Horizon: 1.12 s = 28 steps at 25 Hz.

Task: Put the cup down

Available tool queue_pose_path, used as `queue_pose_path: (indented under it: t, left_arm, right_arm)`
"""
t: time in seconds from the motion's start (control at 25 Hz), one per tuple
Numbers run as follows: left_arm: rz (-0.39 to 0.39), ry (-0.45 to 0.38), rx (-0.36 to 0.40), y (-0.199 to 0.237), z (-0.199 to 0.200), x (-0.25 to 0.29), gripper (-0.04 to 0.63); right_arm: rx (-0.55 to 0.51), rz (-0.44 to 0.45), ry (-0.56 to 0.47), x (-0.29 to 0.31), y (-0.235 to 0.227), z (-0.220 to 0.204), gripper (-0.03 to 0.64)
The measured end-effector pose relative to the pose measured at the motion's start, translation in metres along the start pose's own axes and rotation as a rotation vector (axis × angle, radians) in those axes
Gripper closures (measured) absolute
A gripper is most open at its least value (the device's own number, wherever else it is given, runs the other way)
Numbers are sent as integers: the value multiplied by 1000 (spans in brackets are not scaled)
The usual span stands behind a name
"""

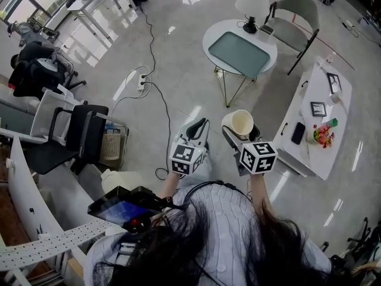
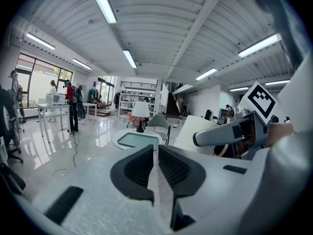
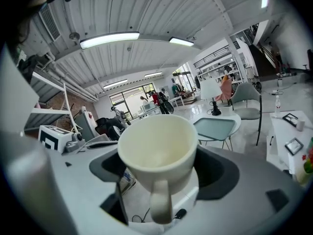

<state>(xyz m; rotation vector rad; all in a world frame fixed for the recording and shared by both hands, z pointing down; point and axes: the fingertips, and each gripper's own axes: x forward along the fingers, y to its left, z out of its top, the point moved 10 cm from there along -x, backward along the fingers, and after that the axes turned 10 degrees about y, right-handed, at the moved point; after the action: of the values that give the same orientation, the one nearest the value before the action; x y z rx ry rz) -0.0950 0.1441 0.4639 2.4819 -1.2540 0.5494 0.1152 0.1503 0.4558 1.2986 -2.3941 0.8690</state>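
Observation:
A cream cup point(image 3: 157, 160) with a handle sits between the jaws of my right gripper point(image 3: 159, 173), which is shut on it; its empty mouth faces the camera and its handle hangs toward me. In the head view the cup point(image 1: 240, 124) is held in the air over the floor by the right gripper point(image 1: 240, 134). My left gripper point(image 1: 199, 128) hangs beside it to the left, shut with nothing in it. The left gripper view shows its dark pads point(image 2: 139, 168) nearly touching, and the cup point(image 2: 195, 131) at the right.
A round white table point(image 1: 266, 57) with a teal tray point(image 1: 239, 53) and a lamp point(image 1: 252, 3) stands ahead. A long white table point(image 1: 309, 136) with a phone and frames is at the right. A grey chair point(image 1: 296, 16), cables and a power strip point(image 1: 142, 82) lie around.

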Motion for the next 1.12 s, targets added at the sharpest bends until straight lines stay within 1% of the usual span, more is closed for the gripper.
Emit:
queue_pose_path:
  t: [0.2,0.6,0.76,0.92,1.12]
  left_arm:
    - [-10,10,-7,40,17,23,576]
    - [-92,14,7,107,53,76,575]
    - [-123,24,17,129,61,92,575]
    - [-138,19,23,150,69,104,575]
    - [-163,13,20,165,73,115,575]
  right_arm:
    - [4,-4,15,38,-2,25,218]
    - [40,-69,6,97,-12,74,218]
    - [53,-92,3,117,-14,88,218]
    - [54,-105,-4,136,-13,100,218]
    - [57,-118,10,151,-12,106,218]
